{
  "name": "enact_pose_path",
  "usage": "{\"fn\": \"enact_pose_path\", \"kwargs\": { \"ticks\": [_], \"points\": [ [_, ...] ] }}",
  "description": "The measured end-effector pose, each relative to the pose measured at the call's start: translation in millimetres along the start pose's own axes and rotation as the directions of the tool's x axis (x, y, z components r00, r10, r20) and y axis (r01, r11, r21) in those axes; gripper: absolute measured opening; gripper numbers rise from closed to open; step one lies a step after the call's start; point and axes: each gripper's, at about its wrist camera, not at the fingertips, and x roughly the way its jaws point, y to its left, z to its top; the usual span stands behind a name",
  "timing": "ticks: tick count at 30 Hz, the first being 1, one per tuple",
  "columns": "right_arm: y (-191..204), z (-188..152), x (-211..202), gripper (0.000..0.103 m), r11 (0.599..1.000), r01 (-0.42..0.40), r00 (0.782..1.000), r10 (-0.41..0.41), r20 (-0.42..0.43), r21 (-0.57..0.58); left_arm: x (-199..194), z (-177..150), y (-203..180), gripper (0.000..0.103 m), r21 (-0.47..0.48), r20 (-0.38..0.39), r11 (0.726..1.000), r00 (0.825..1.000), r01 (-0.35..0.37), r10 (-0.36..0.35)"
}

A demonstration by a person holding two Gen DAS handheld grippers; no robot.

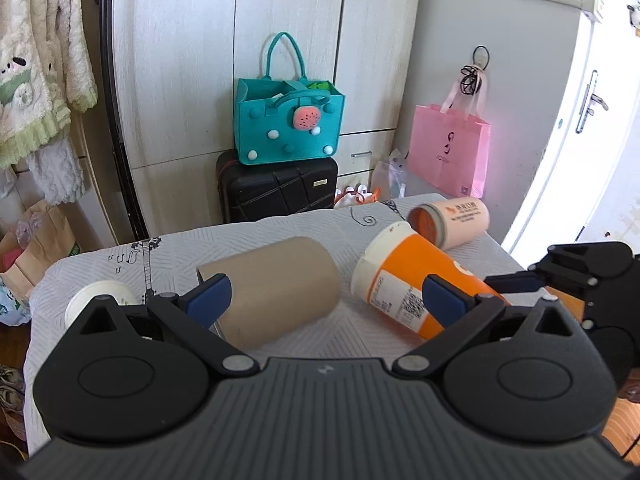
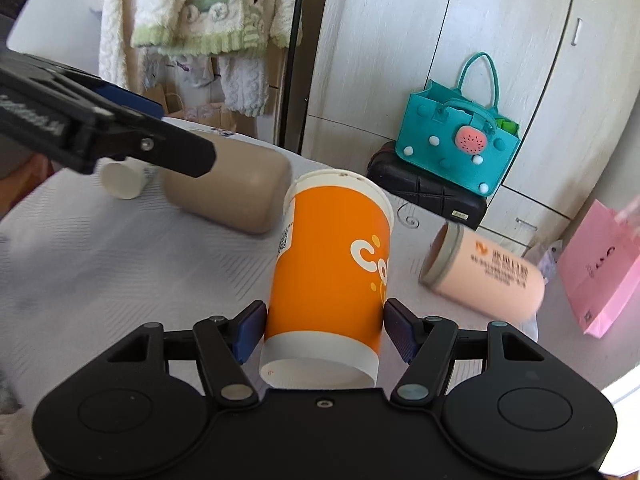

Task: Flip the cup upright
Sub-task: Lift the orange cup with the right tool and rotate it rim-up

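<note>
I am working the orange cup (image 2: 332, 276), which is lying on its side on the white tablecloth (image 2: 100, 272) with its rim pointing away from the right gripper (image 2: 325, 330) and its base toward it. The right gripper's blue pads (image 2: 250, 332) are sitting on either side of the cup wall near the base; they look closed onto it or nearly so, with the right-hand pad perhaps just shy of contact, so I am treating the grasp as unconfirmed. The left gripper (image 1: 326, 300) is hovering with its jaws wide apart and holding nothing, in front of the tan cup (image 1: 276, 288), which is also lying down. To do this step well, I am checking that both pads bear evenly on the paper wall before lifting, squeezing only lightly, since a thin cup will likely crush or spring out. I am then planning to pivot about the base so the rim rises, staying clear of the pink cup (image 2: 486, 276) just beside it and the small white cup (image 2: 124, 178) farther off.
</note>
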Motion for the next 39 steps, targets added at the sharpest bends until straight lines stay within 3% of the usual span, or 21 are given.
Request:
{"fn": "enact_pose_path", "kwargs": {
  "ticks": [9, 16, 22, 26, 31, 39],
  "points": [
    [19.7, -33.5, -27.0, 0.07, 0.99, -0.111, 0.994, 0.11, 0.017, 0.084, -24.6, -18.6, -17.7, 0.103, 0.018, -0.019, 1.0, 1.0, 0.001, -0.001],
    [37.6, -42.1, -32.6, 0.07, 0.983, -0.165, 0.986, 0.163, 0.03, 0.079, -39.4, -34.8, -20.9, 0.103, 0.001, -0.052, 1.0, 0.999, 0.007, -0.007],
    [45.8, -49.0, -24.5, 0.072, 0.989, -0.139, 0.99, 0.138, 0.023, 0.054, -34.0, -62.2, 3.0, 0.103, -0.197, -0.045, 0.977, 0.995, 0.08, -0.091],
    [39.8, -49.8, -25.1, 0.079, 0.983, -0.182, 0.983, 0.181, 0.022, 0.039, -20.6, -76.8, 9.5, 0.103, -0.285, -0.065, 0.951, 0.987, 0.121, -0.145],
    [28.5, -43.8, -22.7, 0.086, 0.959, -0.282, 0.959, 0.282, -0.014, 0.02, -3.5, -82.6, 10.4, 0.102, -0.389, -0.061, 0.901, 0.971, 0.192, -0.232],
    [1.4, -27.9, -8.4, 0.091, 0.876, -0.47, 0.872, 0.479, -0.096, 0.107, 23.9, -91.9, 4.4, 0.094, -0.5, -0.108, 0.843, 0.952, 0.196, -0.286]
  ]
}}
